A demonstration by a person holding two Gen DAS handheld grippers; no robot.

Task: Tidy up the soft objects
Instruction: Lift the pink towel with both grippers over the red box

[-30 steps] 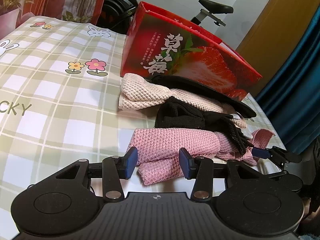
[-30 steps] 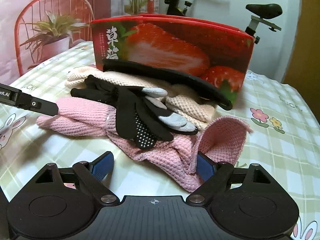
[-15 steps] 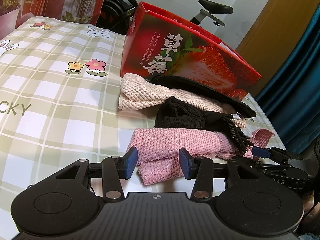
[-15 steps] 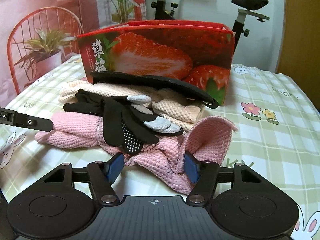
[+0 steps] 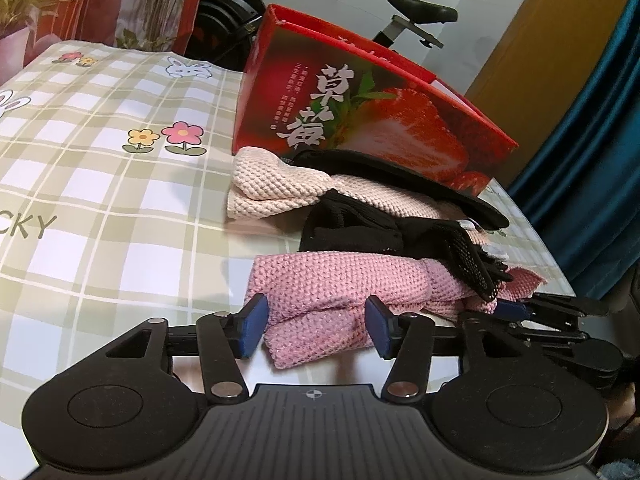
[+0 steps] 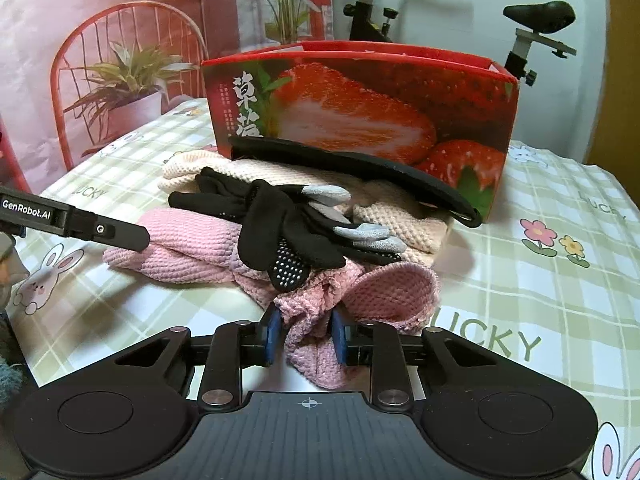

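A pink knit cloth lies crumpled on the checked tablecloth. Black gloves with grey fingertips rest on top of it. Behind lie a cream knit cloth and a flat black pad leaning against the red strawberry box. My left gripper is open, its fingers on either side of the pink cloth's near end. My right gripper is shut on the pink cloth's other end, which bunches between the pads.
The tablecloth stretches to the left of the pile. The open-topped box stands upright behind the pile. A potted plant, a red chair and an exercise bike stand beyond the table. The left gripper's finger shows in the right wrist view.
My right gripper moved in toward the pink cloth and closed its fingers on the folded end. My left gripper stayed in place, still open around the other end.
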